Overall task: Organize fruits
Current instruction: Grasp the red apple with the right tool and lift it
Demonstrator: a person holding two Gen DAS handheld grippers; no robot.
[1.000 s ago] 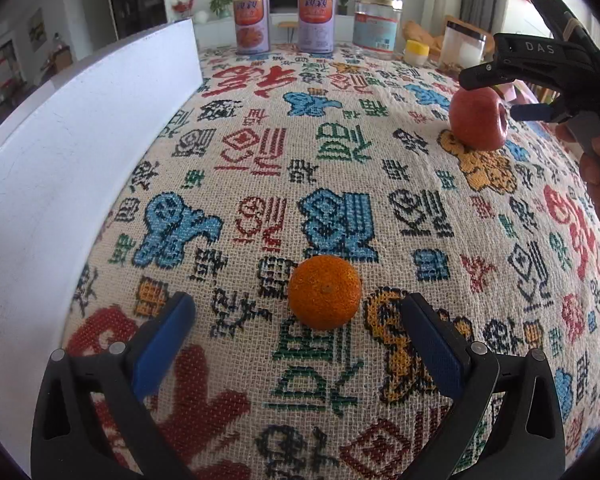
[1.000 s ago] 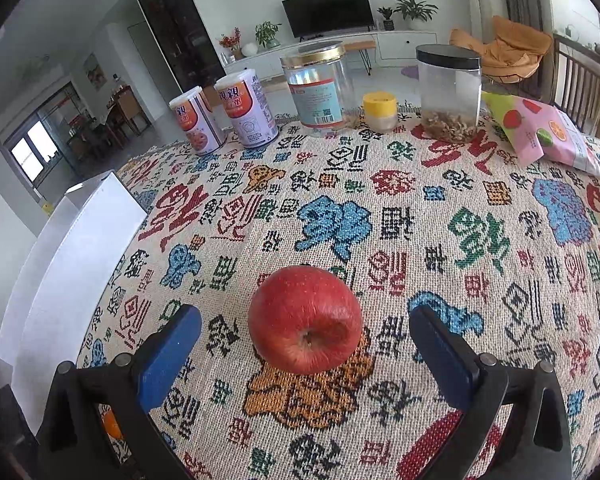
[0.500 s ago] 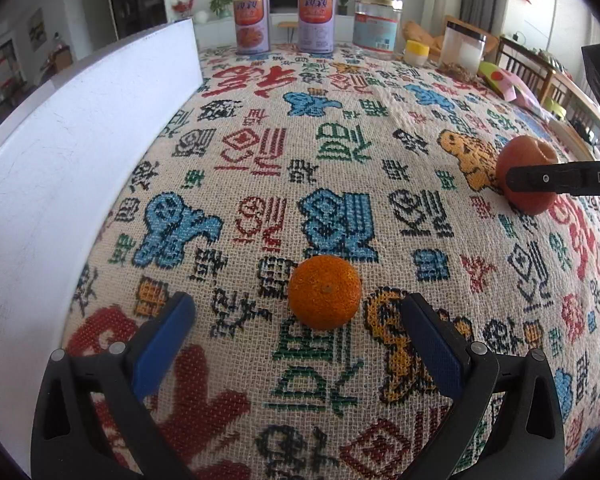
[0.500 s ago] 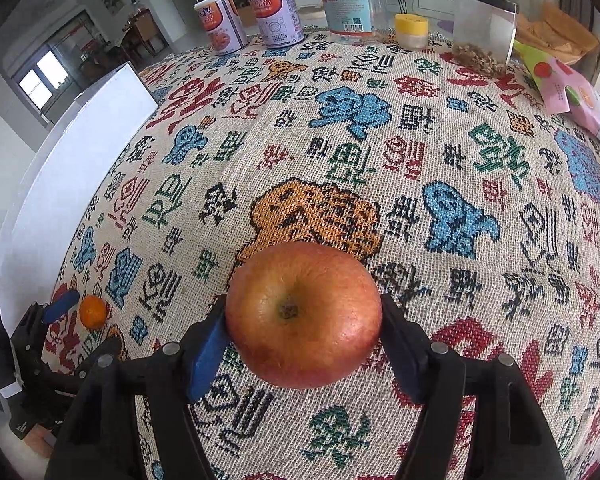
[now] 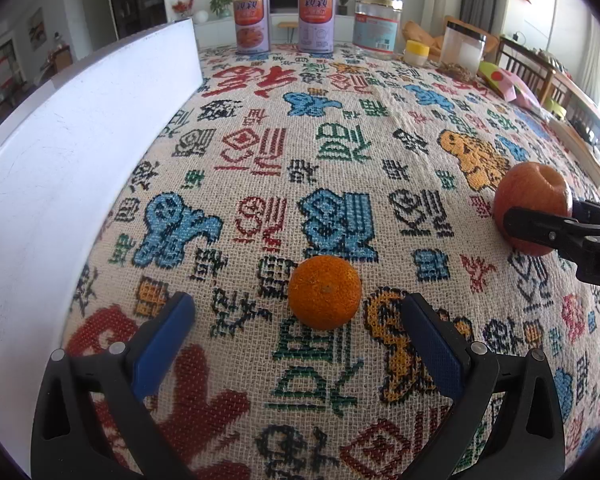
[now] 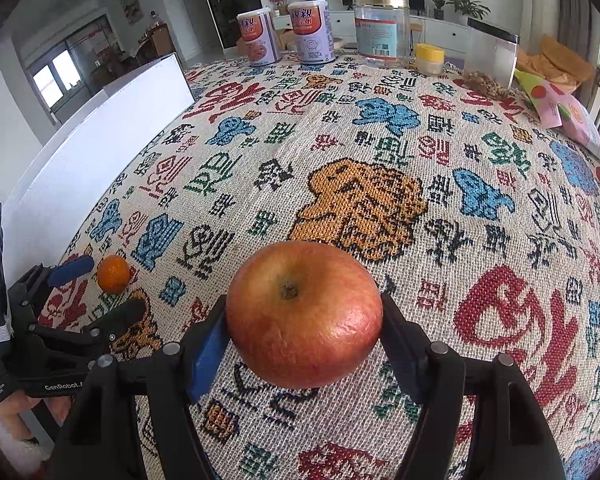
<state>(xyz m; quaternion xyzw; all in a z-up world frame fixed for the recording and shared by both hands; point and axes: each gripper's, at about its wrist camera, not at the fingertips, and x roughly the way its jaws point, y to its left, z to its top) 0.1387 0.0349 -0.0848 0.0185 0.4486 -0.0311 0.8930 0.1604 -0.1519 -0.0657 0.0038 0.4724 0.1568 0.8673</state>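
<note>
A small orange [image 5: 324, 293] lies on the patterned tablecloth just ahead of my left gripper [image 5: 296, 340], which is open with the orange between and slightly beyond its blue pads. My right gripper [image 6: 304, 332] is shut on a red apple [image 6: 304, 314], stem side up, held above the cloth. The apple also shows in the left wrist view [image 5: 530, 208] at the right, clamped by the right gripper. The orange [image 6: 113, 274] and the left gripper [image 6: 100, 288] show at the left of the right wrist view.
A long white box [image 5: 60, 168] runs along the left side of the table. Two cans [image 5: 252, 22], a clear jar [image 5: 376, 26], a small yellow-lidded pot [image 5: 416, 52], a black-lidded jar [image 5: 462, 52] and a snack bag [image 6: 556, 108] stand at the far edge.
My right gripper closed on the apple, lifted it and carried it nearer and toward the left gripper. The left gripper and the orange have not moved.
</note>
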